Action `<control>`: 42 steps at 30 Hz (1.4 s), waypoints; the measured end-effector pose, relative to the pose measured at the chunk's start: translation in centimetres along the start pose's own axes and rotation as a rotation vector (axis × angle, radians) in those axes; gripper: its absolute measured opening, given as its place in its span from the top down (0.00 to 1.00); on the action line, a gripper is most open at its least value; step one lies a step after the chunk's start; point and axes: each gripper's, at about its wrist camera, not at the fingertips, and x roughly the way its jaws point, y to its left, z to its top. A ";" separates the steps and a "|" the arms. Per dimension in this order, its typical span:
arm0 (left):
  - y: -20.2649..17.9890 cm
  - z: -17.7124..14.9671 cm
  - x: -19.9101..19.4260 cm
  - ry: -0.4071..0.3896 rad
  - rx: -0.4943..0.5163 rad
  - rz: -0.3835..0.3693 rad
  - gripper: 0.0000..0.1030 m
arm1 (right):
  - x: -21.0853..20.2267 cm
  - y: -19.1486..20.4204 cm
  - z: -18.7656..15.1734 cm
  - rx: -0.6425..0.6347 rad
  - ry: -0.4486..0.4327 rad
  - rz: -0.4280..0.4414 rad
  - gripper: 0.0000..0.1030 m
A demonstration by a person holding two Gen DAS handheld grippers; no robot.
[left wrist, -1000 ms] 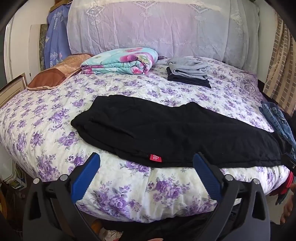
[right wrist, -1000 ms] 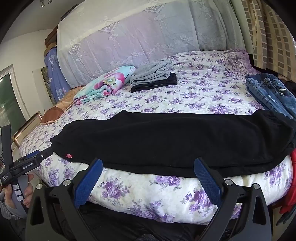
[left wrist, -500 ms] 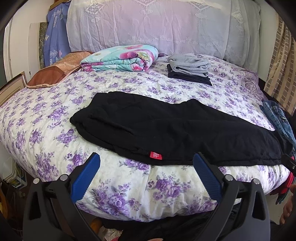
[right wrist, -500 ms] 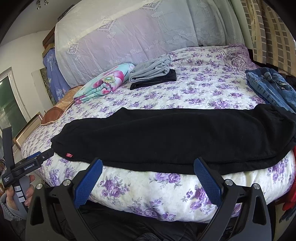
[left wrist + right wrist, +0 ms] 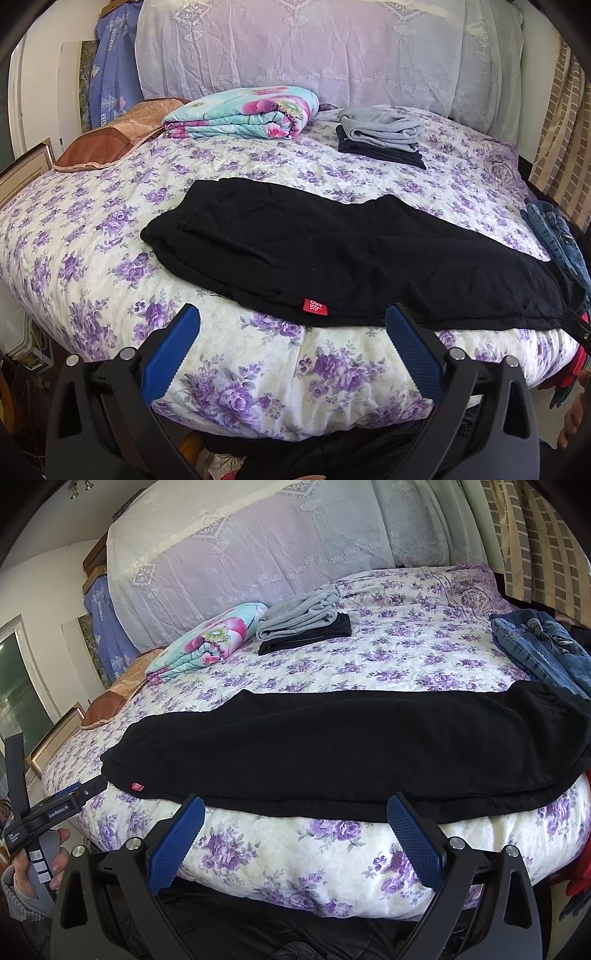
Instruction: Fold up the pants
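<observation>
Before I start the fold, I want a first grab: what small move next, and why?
Probably bring the left gripper forward to the pants' near edge by the red tag. Both grippers are open and empty, and the pants lie flat along the bed edge.

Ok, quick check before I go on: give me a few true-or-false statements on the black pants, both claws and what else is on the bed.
1. The black pants lie lengthwise along the near edge of the bed. True.
2. The left claw is shut on the pants. False: it is open, short of the cloth and holding nothing.
3. The right claw is open and empty. True.
4. A red tag shows at the pants' near edge. True.
5. The blue jeans lie folded beside the headboard. False: they lie loose at the bed's right edge.
6. The grey garment lies under a dark one. False: it lies on top.
</observation>
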 end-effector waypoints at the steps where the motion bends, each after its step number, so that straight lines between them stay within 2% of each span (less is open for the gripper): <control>1: 0.1 0.1 0.0 0.001 0.000 0.000 0.04 | 0.0 0.0 -0.1 0.002 0.002 0.000 0.04; 42: 0.4 0.1 0.6 0.027 -0.016 -0.004 0.04 | 0.2 -0.3 -0.3 0.013 0.014 0.005 0.03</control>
